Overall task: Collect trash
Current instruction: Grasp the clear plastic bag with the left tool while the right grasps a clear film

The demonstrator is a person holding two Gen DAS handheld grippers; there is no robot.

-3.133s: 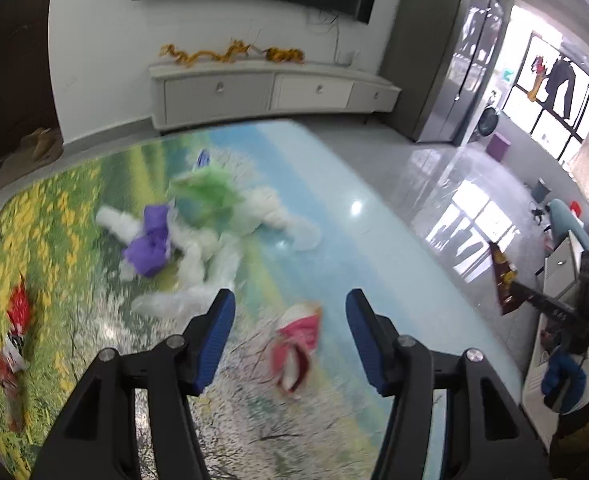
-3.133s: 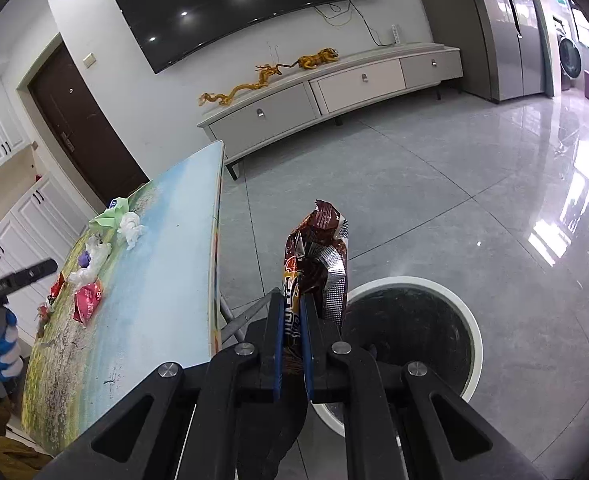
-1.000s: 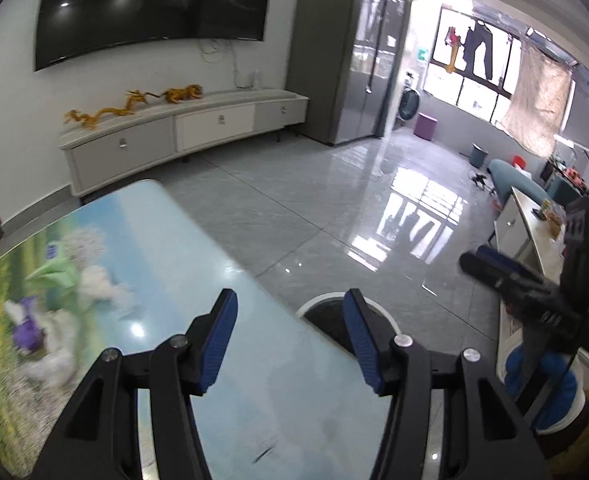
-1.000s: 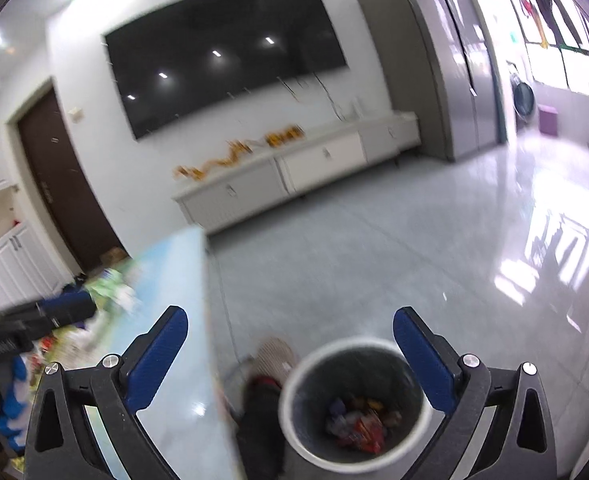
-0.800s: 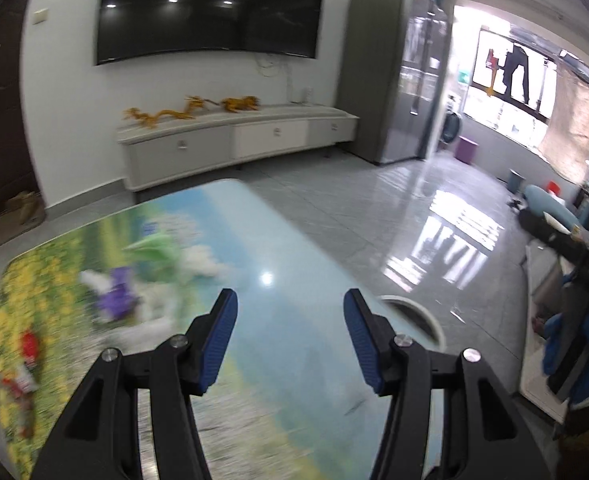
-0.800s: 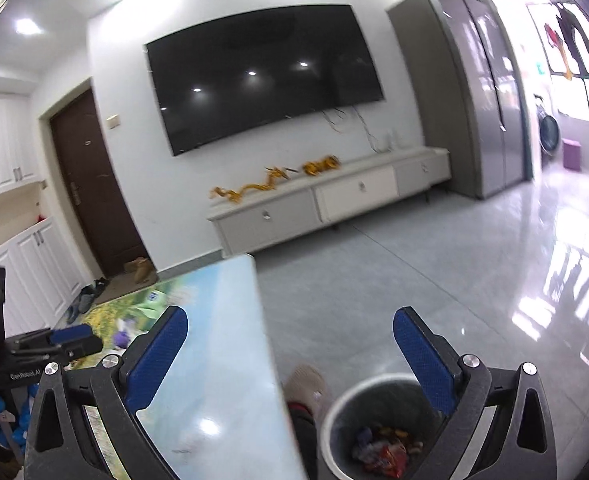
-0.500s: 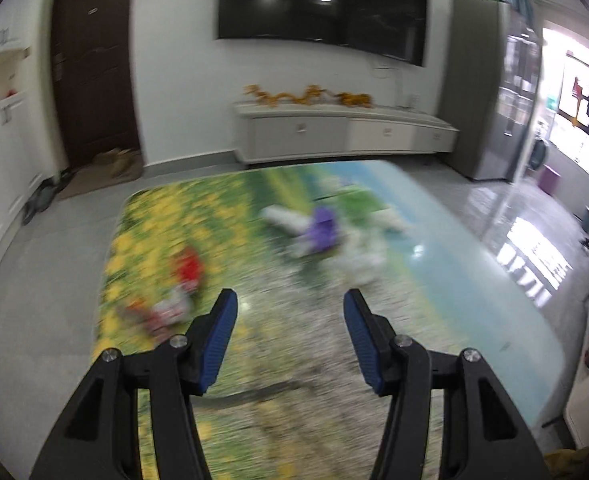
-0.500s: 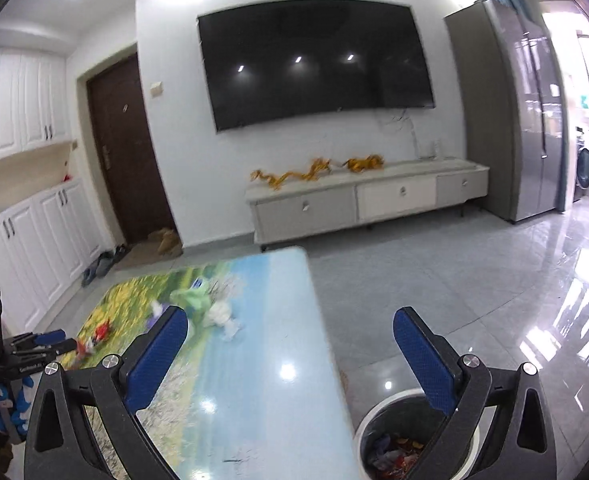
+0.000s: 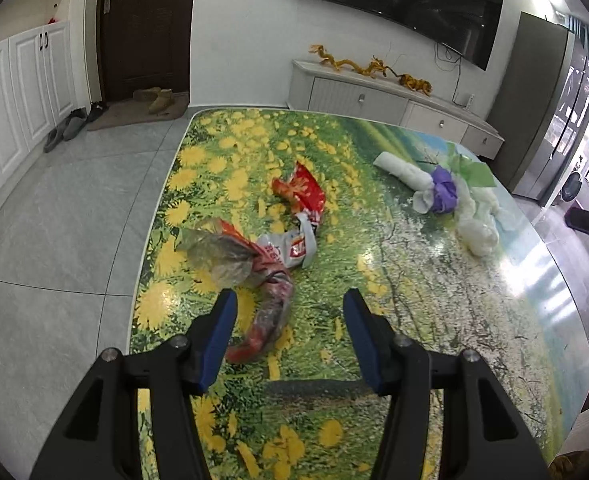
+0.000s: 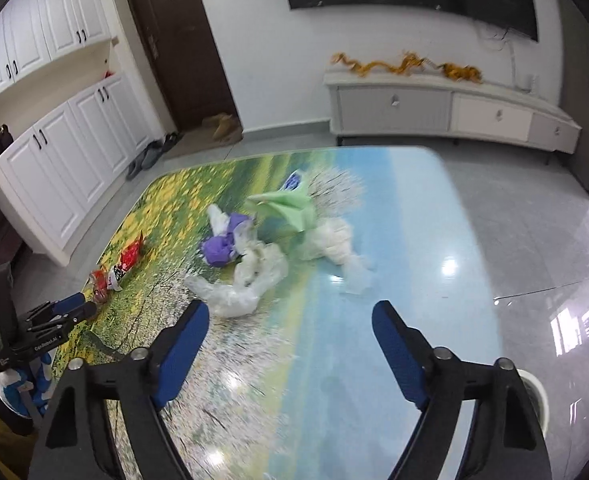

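Note:
My left gripper (image 9: 288,334) is open and empty just above the table (image 9: 434,300), right behind a crumpled clear and red wrapper (image 9: 246,264). A red snack packet (image 9: 300,194) lies farther on. A heap of white, purple (image 9: 442,190) and green trash sits at the far right. My right gripper (image 10: 290,342) is open and empty above the table's blue end (image 10: 394,240), facing the white plastic bags (image 10: 250,276), the purple wad (image 10: 222,246) and the green bag (image 10: 290,204). The left gripper (image 10: 70,312) shows at the left there.
The white rim of the trash bin (image 10: 536,392) peeks out at the lower right beside the table. A low white TV cabinet (image 10: 446,110) stands against the far wall. Grey tiled floor (image 9: 54,240) surrounds the table. White cupboards (image 10: 54,152) line the left wall.
The right gripper let go of the brown snack packet over the bin and swung back to the table. The left gripper swung from the bin side to the red wrappers. Both stay open.

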